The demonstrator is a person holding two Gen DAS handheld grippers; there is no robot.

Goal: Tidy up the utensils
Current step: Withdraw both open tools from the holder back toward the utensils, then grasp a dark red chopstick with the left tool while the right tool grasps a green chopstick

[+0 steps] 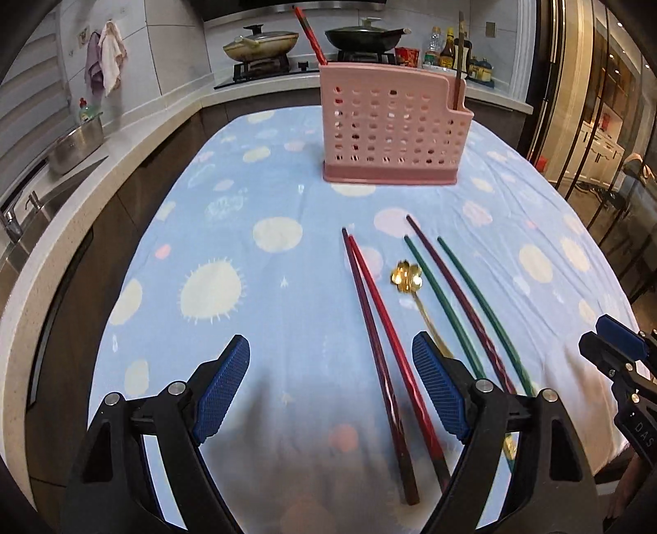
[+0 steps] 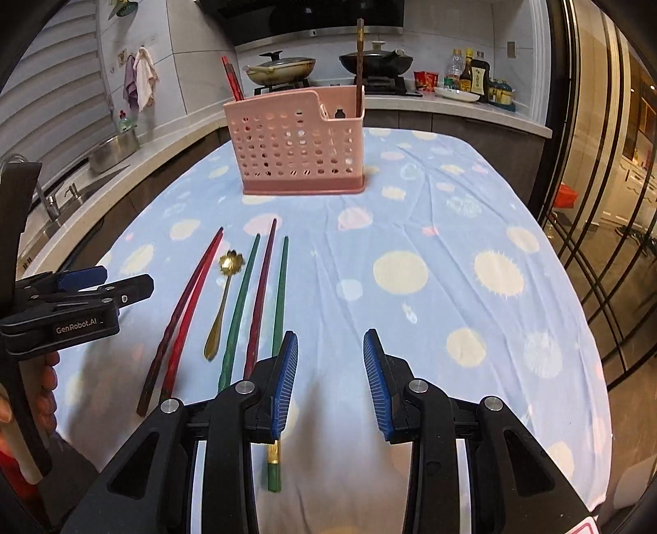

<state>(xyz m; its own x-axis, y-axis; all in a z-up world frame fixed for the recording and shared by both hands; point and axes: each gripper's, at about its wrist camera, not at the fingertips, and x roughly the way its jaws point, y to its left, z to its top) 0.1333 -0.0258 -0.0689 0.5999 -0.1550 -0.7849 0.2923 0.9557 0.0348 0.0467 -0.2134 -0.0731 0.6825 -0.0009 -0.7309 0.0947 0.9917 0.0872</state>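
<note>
Left tongs point(image 1: 330, 384) spread wide, gripping nothing, hovering low over the cloth-covered surface point(image 1: 246, 287). Right tongs point(image 2: 330, 380) likewise spread and empty.

Ahead of the left tongs, toward their right finger: a dark red pair of chopsticks point(image 1: 380, 341) lying side by side, near ends running between the two fingers. Just right of these, a gold spoon point(image 1: 406, 276) with a flower-shaped bowl, handle passing behind the right finger. Further right, two green chopsticks point(image 1: 447, 312) with a maroon chopstick point(image 1: 455, 287) between them, all flat on the cloth. Far ahead, well apart from both tongs, a pink perforated holder point(image 1: 390, 127) standing upright, with red chopsticks point(image 1: 310, 37) in its left end and a brown stick point(image 1: 459, 61) in its low right compartment.

From the right wrist view, the same row lies ahead-left of the right tongs; the outermost green chopstick's gold-banded end point(image 2: 274, 456) shows beneath the left finger, hidden in the other view. Left tongs seen from the side at the far left there; right tongs only a tip at the left view's right edge.
</note>
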